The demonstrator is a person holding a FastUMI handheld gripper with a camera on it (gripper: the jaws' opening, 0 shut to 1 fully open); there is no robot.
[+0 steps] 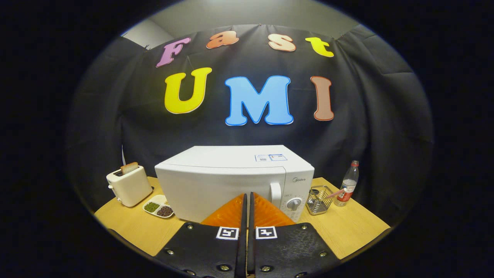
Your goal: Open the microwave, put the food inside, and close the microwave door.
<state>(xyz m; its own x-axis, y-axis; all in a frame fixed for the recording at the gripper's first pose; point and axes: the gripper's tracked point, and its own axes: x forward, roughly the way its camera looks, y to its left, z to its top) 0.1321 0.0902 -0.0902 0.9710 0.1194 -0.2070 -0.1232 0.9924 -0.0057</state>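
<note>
The microwave [231, 181], door shut, blocks the way just beyond the closed gripper [247, 199], with a toaster [129, 185] and sectioned dish [159, 206] crowding its left, a wire basket [320, 199] and bottle [348, 185] its right, leaving bare table [347, 231] near right.

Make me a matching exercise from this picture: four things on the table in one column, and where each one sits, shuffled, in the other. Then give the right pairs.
Things
1. toaster
2. divided dish
3. wire basket
4. bottle

Places
A. just right of the microwave, below its dials
B. far end of the table, right of the basket
C. between the toaster and the microwave
D. left of the microwave, bread in its slot

Pairs: 1-D, 2-C, 3-A, 4-B.

The hand-held gripper is shut, empty, pointing at the closed microwave door.
</note>
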